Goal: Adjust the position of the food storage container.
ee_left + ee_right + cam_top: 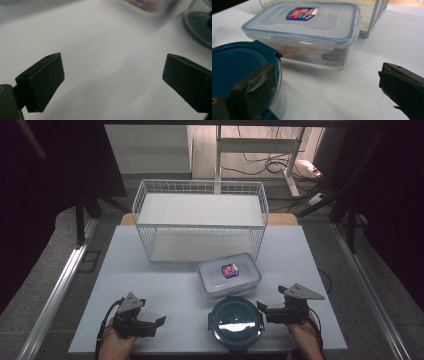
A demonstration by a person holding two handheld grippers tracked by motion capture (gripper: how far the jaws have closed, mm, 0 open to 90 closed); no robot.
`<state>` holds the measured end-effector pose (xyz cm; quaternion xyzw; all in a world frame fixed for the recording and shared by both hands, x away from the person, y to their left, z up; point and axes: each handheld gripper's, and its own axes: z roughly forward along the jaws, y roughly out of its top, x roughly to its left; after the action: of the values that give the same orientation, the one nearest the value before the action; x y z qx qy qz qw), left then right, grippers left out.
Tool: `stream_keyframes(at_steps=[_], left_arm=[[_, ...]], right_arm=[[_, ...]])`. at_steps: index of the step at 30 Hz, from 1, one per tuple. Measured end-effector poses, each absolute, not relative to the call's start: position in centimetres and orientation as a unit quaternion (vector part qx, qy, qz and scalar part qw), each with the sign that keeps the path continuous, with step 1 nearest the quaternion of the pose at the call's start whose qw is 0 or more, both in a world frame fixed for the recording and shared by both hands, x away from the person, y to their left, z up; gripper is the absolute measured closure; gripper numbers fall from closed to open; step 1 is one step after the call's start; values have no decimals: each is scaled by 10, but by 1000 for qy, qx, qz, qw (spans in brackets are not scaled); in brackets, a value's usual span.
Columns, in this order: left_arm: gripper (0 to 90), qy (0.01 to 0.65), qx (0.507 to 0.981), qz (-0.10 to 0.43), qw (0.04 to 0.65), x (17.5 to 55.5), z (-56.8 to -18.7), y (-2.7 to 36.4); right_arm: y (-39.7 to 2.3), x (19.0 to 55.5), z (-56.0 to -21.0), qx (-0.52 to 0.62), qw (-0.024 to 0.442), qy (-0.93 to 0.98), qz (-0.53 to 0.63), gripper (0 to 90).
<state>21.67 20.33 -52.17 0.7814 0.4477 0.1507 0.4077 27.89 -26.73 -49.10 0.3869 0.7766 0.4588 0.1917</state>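
Note:
A clear rectangular box (229, 277) with a blue-rimmed lid and a red-and-blue sticker sits mid-table, in front of a white wire basket (200, 195). Close to the table's near edge stands a round dark teal container (236, 321) with its lid on. My right gripper (262, 312) is just right of it, open and pointing left. In the right gripper view the gripper (327, 92) has one jaw over the teal lid (234, 65), bare table in the gap, and the clear box (304, 30) ahead. My left gripper (157, 325) is at the front left, open and holding nothing (112, 80).
The white table (165, 285) has open surface on the left and right of the boxes. The basket (374, 17) stands behind the clear box. In the left gripper view the clear box (147, 6) and the teal container (200, 27) lie at the far right. Cables lie on the floor beyond the table.

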Motion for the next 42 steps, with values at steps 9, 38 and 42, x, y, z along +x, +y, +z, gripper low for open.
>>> stream_keyframes(at_steps=[9,38,42], left_arm=[[29,444,776,166,417,221,-530,206],[30,420,789,160,420,223,-535,202],[30,418,787,159,425,222,-534,203]], right_arm=[[-265,280,-493,396,200,768,462,0],[-252,277,-480,396,173,799,419,2],[-235,268,-474,374,157,813,417,9]])
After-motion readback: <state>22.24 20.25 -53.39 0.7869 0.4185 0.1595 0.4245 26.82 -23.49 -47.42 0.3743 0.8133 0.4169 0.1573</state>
